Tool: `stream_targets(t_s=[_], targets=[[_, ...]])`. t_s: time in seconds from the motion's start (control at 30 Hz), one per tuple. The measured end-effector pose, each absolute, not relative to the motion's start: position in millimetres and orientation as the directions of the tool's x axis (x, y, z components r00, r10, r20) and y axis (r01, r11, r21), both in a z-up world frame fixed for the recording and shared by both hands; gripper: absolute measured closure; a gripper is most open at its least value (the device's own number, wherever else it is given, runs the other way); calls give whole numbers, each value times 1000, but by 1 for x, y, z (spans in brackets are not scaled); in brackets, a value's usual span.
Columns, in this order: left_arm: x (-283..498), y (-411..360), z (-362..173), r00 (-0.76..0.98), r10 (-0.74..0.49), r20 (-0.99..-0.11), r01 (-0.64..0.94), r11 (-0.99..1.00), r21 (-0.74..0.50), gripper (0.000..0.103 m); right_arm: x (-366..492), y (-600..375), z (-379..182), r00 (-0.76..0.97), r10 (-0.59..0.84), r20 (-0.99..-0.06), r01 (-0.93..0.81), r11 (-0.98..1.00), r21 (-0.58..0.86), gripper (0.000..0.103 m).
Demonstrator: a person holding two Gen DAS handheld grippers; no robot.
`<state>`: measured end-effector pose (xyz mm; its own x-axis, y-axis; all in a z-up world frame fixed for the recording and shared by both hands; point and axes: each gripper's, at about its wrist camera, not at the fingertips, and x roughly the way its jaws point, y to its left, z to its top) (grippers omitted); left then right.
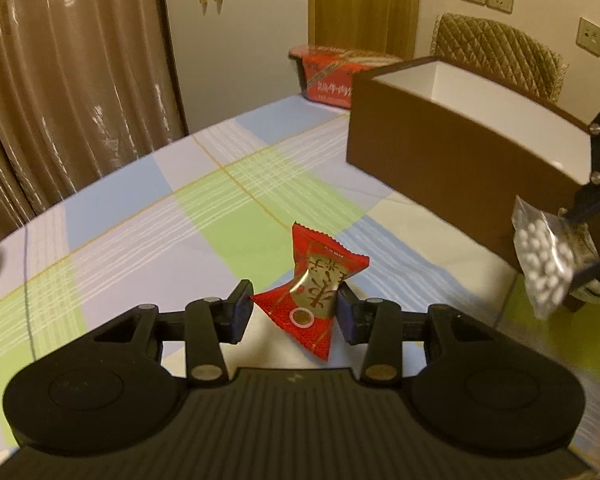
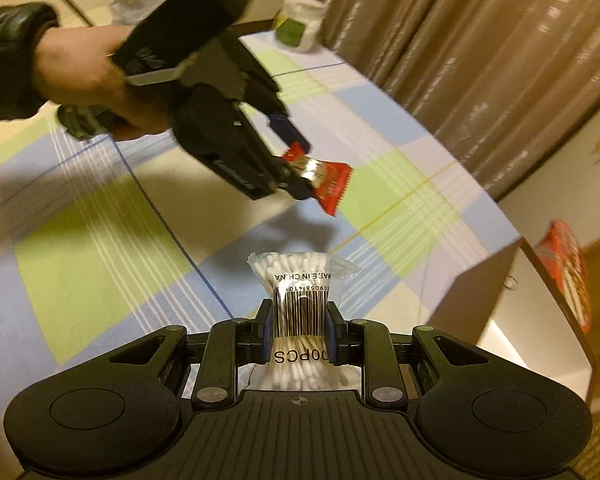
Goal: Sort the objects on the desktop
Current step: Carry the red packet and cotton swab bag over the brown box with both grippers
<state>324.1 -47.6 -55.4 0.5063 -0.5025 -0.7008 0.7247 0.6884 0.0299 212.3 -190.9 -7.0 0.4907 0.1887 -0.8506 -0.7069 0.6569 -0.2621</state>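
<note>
My left gripper (image 1: 296,312) is shut on a red and gold snack packet (image 1: 314,292) and holds it above the checked tablecloth; the packet also shows in the right wrist view (image 2: 320,180). My right gripper (image 2: 298,330) is shut on a clear bag of cotton swabs (image 2: 300,292) with a barcode label. That bag also shows in the left wrist view (image 1: 546,264), hanging beside the near corner of a brown box (image 1: 440,156) with a white inside. The box's open top lies to the right in the right wrist view (image 2: 532,320).
A red instant-noodle tub (image 1: 332,76) stands behind the box, next to a quilted chair back (image 1: 496,52). A white jar with a green label (image 2: 300,28) stands at the far table edge. Brown curtains (image 1: 68,72) hang beyond the table.
</note>
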Motion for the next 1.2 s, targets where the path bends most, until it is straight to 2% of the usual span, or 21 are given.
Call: stream_targets(t_s=[0.33,0.73,0.93,1.2], targets=[[261,-68,4,550,-510,-662,716,696,59,65,160,-240,35,606,180,-775,-552,797,-247,79],[170,-157,72,637,-468,-612,655,747,111,65,116,-370,78,686,194,-701,-421,892,-165,79],[133,-211,86,657,-450,-605,611,788,78,65,101,-430,91,701,192,-687,-376,918,-127,79],[106,-257,82,635,-428,-643,569,823,14,65,88,-470,94,727,167,-666,-265,963,-47,79]])
